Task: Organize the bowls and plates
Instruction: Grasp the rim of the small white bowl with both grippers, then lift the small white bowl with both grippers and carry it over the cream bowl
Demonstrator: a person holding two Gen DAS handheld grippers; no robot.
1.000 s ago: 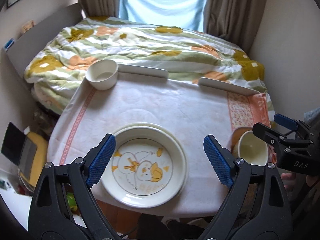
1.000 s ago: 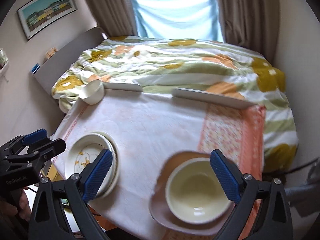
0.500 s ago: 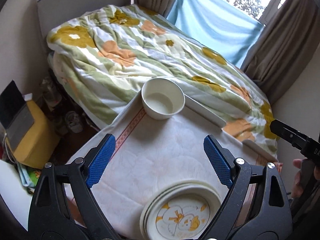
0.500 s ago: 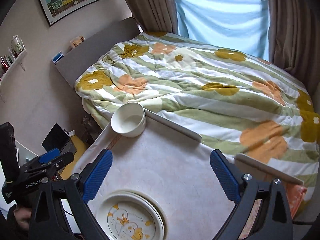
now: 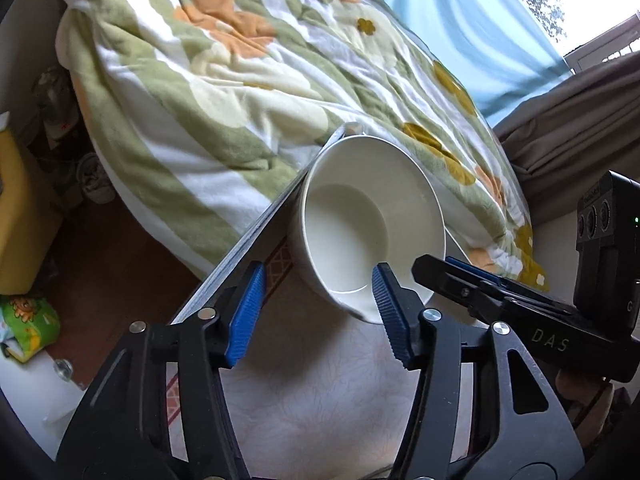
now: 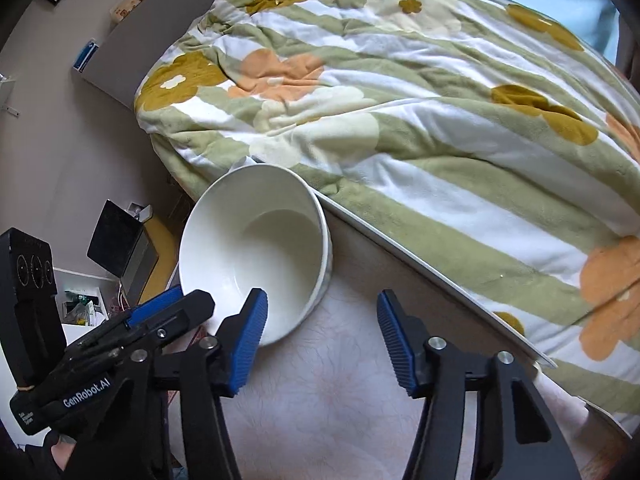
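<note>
The fingers of my left gripper [image 5: 318, 312] are closing, with the near rim of the white bowl [image 5: 360, 228] showing between them; I see no pad pressing on it. The fingers of my right gripper [image 6: 322, 338] are also closing, over bare tablecloth [image 6: 332, 396], with nothing between them.

In the left wrist view, the bowl sits at 12 o'clock from the fingers, at the table's far corner. Its right pad [image 5: 390, 324] overlaps the rim; whether it touches I cannot tell. My right gripper [image 5: 500, 304] enters at 3 o'clock.

In the right wrist view, the bowl [image 6: 256, 256] lies at 10 o'clock, its near rim beside the left pad [image 6: 250, 340]. The left gripper [image 6: 120, 344] enters at 9 o'clock. A flowered quilt [image 6: 400, 100] on the bed fills 12 to 2 o'clock, beyond the table edge.
</note>
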